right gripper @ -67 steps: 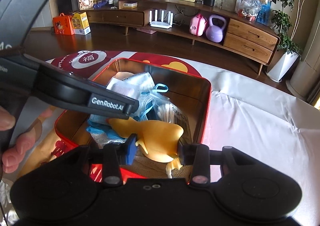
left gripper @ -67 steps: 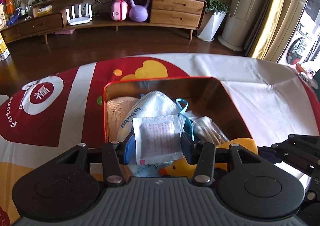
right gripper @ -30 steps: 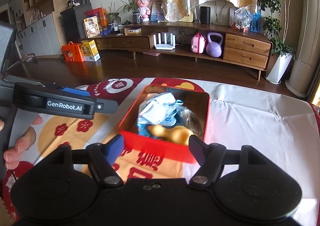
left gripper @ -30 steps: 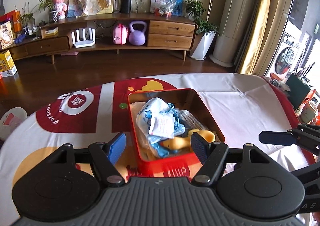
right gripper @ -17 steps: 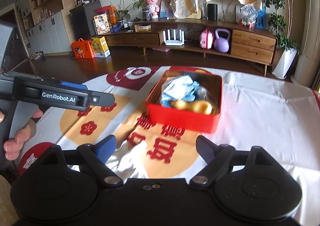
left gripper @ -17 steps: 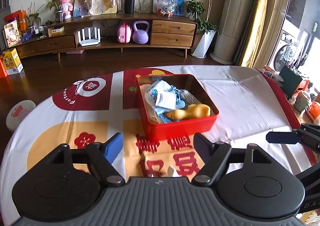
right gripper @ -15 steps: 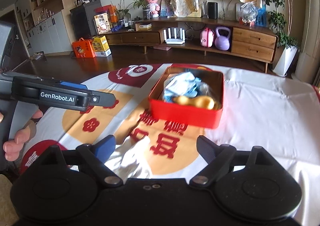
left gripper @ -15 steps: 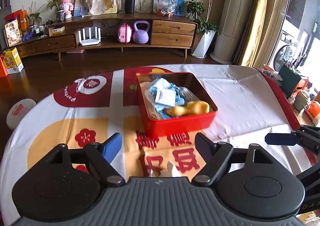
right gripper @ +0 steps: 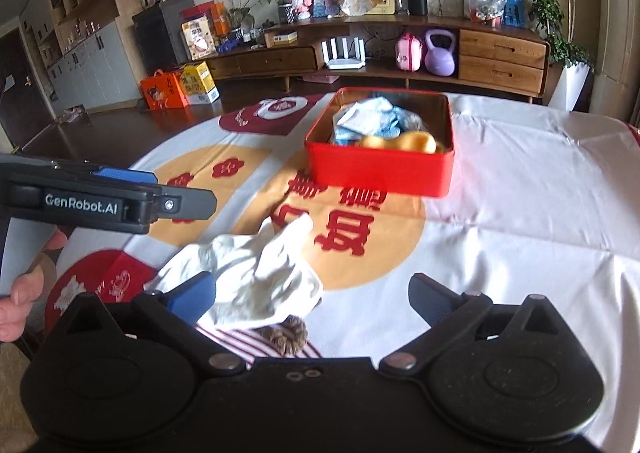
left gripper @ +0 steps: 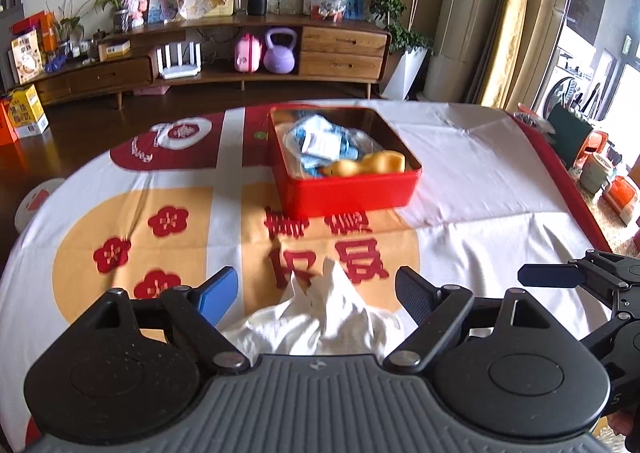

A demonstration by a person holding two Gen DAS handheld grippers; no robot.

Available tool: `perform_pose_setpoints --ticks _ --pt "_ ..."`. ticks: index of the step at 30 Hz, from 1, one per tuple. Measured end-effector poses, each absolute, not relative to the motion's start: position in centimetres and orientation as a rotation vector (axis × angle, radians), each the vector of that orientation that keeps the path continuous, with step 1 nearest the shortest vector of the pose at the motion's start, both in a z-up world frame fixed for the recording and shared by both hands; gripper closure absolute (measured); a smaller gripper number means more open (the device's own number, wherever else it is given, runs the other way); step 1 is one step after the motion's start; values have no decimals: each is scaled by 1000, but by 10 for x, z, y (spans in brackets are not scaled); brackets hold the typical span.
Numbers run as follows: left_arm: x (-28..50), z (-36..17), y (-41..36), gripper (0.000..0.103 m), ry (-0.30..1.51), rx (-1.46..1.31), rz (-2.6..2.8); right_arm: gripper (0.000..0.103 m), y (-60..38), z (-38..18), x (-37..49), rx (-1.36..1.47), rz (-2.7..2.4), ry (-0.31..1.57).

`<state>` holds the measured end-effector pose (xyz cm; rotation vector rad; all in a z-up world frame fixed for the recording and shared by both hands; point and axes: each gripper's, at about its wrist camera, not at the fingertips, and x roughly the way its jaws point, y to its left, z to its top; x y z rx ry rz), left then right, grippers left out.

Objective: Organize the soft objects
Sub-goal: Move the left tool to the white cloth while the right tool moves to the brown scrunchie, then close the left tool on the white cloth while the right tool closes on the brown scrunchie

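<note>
A red tin box (left gripper: pixel 348 189) (right gripper: pixel 380 173) stands on the table and holds a yellow rubber duck (left gripper: pixel 372 165) (right gripper: pixel 400 143), a white packet (left gripper: pixel 320 143), and blue-white masks (right gripper: pixel 368 119). A crumpled white cloth (left gripper: pixel 324 317) (right gripper: pixel 256 273) lies on the tablecloth near me. My left gripper (left gripper: pixel 316 293) is open and empty, straddling the cloth's top. My right gripper (right gripper: pixel 312 293) is open and empty, with the cloth by its left finger. A striped piece with a brown pom-pom (right gripper: pixel 284 337) lies under the cloth.
The round table wears a white cloth with red and yellow prints (left gripper: pixel 160 221). The left gripper's side (right gripper: pixel 100 197) shows at the left of the right wrist view; the right gripper's finger (left gripper: pixel 560 277) shows at right. A wooden sideboard (left gripper: pixel 240 53) stands beyond the table.
Both grippers let go in the box, opened and pulled back toward me. The box has receded and the white cloth has come into view between the fingers.
</note>
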<state>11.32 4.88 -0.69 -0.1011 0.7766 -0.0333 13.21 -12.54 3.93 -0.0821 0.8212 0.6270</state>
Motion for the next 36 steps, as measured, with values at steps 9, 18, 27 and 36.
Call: perform_pose_setpoints --ticks 9,18,27,36 --pt "115 -49 49 17 901 -161 -10 1 -112 11 118 -132 698 882" --pt "137 -81 48 17 1000 -230 20 11 -89 -14 117 -228 751 916" --pt "162 -96 47 17 1026 -271 31 24 -77 -28 125 -284 770 920" --pt "174 -107 43 17 1024 -266 35 35 -68 -37 131 -312 784 924"
